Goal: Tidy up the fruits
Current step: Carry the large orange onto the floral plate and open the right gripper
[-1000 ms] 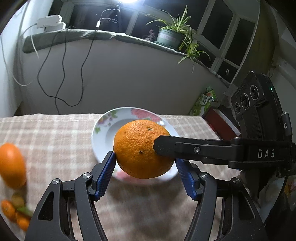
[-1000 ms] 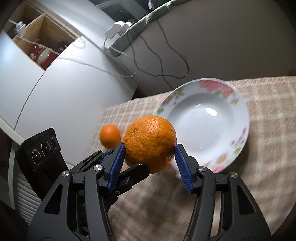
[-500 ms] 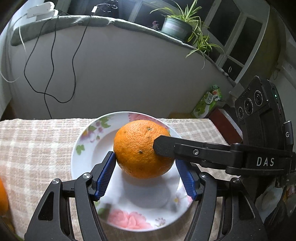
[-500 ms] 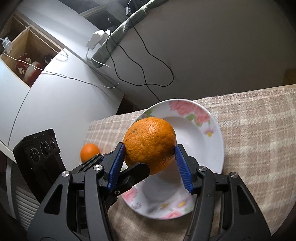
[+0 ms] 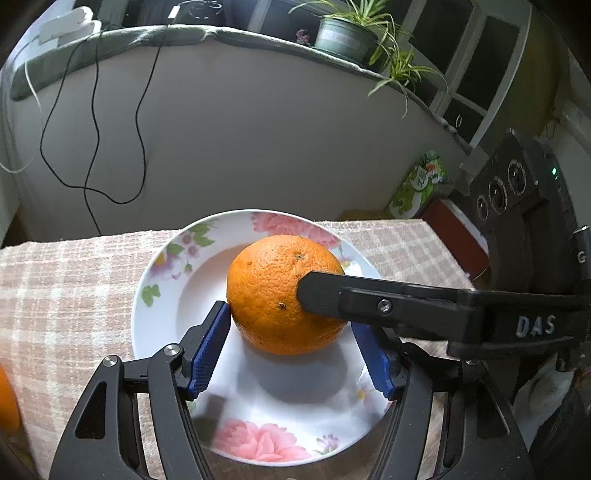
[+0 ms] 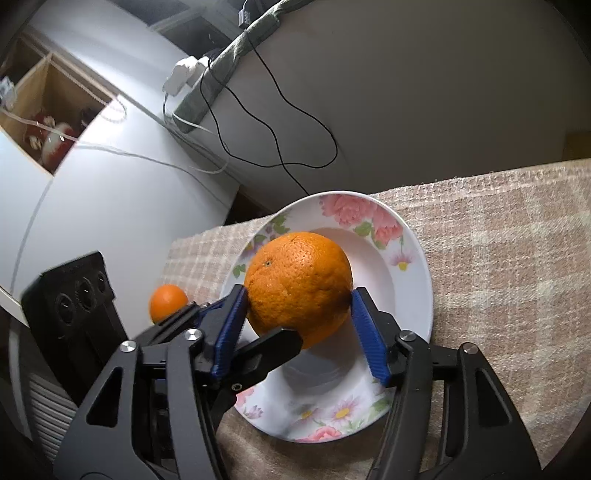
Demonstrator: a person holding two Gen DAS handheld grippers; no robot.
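Checked tablecloth (image 5: 66, 288) on table, pale wall behind, potted plant (image 5: 343, 35) on sill. Floral plate (image 5: 166, 295) under big orange (image 5: 284, 295), which both left gripper (image 5: 291, 347) and right gripper (image 6: 299, 328) clamp just above plate. Small orange (image 6: 167, 297) on cloth left of plate.

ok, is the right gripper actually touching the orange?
Touching. In the right wrist view the right gripper has both blue pads pressed against opposite sides of the orange, with no gap at either.
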